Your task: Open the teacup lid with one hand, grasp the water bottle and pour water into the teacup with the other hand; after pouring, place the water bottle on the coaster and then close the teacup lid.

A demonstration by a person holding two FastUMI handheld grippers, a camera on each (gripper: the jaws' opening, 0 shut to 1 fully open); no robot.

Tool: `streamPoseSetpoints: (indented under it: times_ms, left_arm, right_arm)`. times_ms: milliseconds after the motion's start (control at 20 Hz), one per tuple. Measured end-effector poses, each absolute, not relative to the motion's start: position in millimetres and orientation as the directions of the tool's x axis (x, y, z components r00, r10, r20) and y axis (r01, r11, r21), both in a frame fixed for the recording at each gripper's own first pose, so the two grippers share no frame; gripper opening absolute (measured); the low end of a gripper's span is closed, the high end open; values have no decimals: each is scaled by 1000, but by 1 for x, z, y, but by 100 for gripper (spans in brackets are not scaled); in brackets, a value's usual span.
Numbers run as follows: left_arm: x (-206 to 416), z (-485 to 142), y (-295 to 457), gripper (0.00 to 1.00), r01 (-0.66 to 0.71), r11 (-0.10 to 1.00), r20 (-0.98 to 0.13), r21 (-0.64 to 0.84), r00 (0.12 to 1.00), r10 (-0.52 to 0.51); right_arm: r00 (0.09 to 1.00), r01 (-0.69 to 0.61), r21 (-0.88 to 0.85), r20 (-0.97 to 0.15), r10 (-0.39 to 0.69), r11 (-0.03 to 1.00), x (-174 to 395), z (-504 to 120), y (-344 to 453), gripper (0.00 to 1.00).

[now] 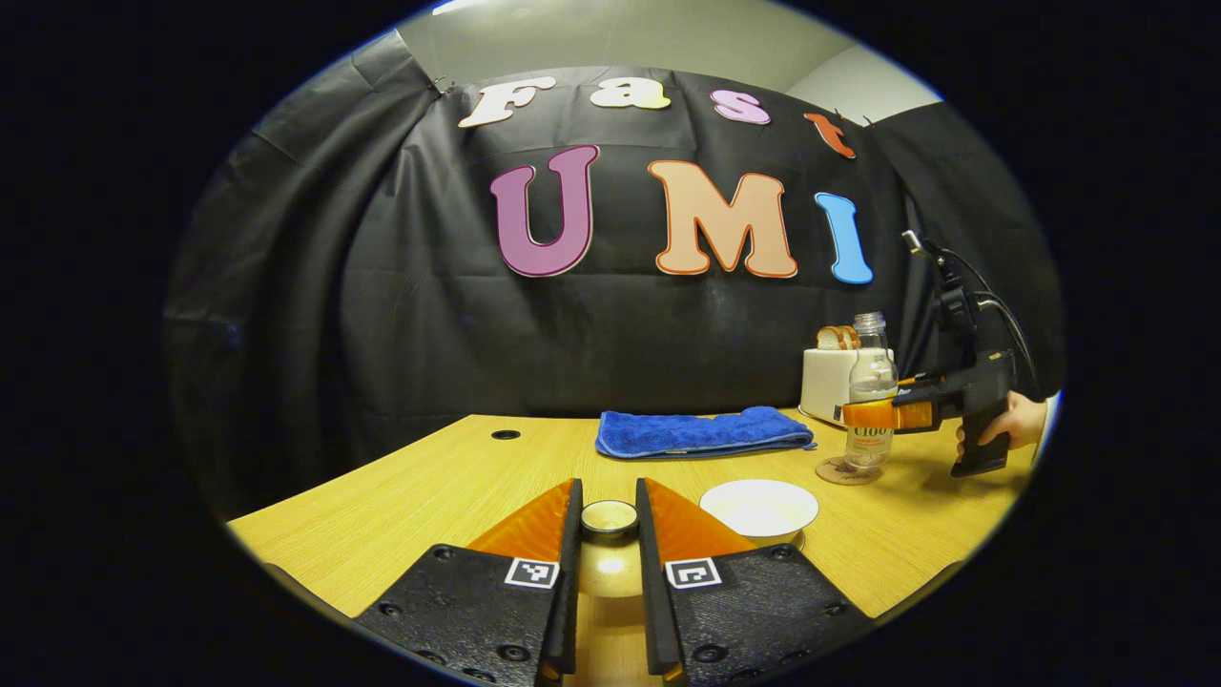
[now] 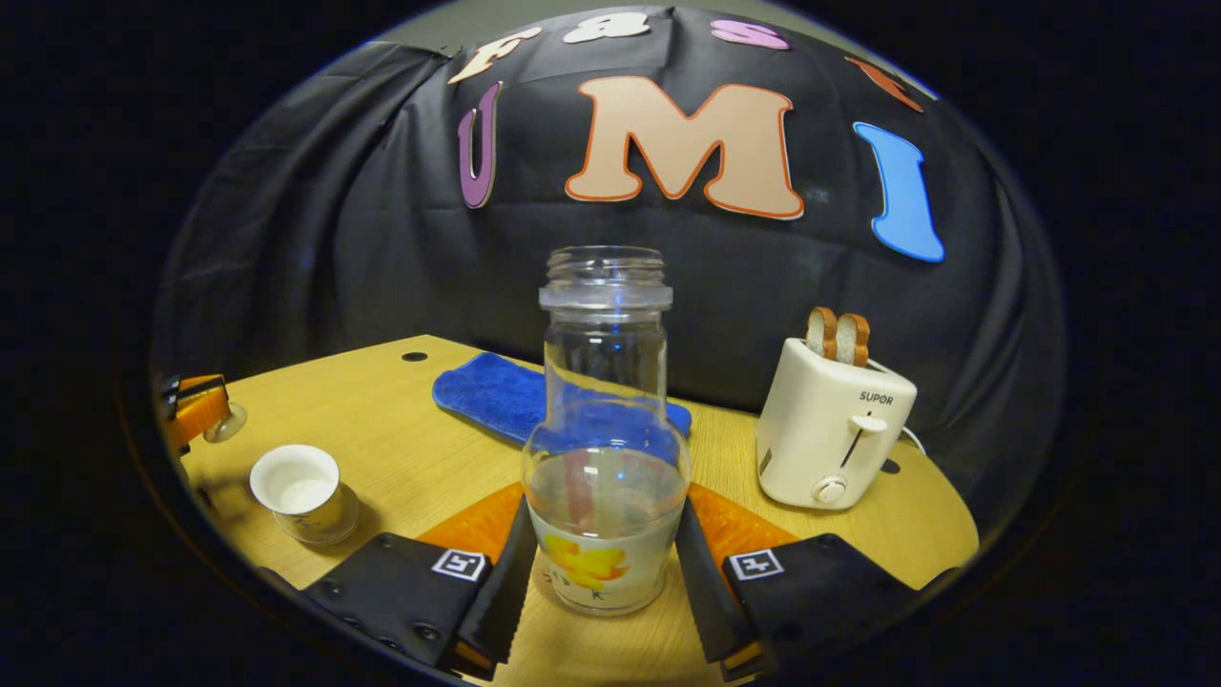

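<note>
In the left gripper view my left gripper is shut on the golden teacup lid, gripping it at the knob just above the table. The open white teacup stands just to its right. Farther right the clear water bottle stands on a round coaster, with the right gripper around its middle and a hand on the grip. In the right gripper view my right gripper is shut on the water bottle, which holds a little water. The teacup sits at lower left, beside the left gripper holding the lid.
A folded blue towel lies at the back of the wooden table. A white toaster with two bread slices stands at the back right, behind the bottle. The black cloth wall closes off the far side.
</note>
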State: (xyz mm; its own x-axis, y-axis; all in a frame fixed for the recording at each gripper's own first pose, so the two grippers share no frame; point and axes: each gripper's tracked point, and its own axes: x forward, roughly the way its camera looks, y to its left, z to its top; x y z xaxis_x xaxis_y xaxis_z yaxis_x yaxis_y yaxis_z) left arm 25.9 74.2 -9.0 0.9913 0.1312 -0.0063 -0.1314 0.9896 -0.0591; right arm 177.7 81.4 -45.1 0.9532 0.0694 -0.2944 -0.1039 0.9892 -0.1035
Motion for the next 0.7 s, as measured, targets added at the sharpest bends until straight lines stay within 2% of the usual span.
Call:
streamPoseSetpoints:
  times_ms: [300, 700]
  left_arm:
    - [26, -9, 74, 26, -132, 990, -6, -59, 991, 131]
    - [27, -8, 71, 26, -117, 991, -4, -59, 993, 117]
  right_arm:
    - [953, -97, -68, -295, 73, 993, 195, -63, 74, 75]
    - [952, -103, -72, -295, 77, 992, 197, -66, 74, 80]
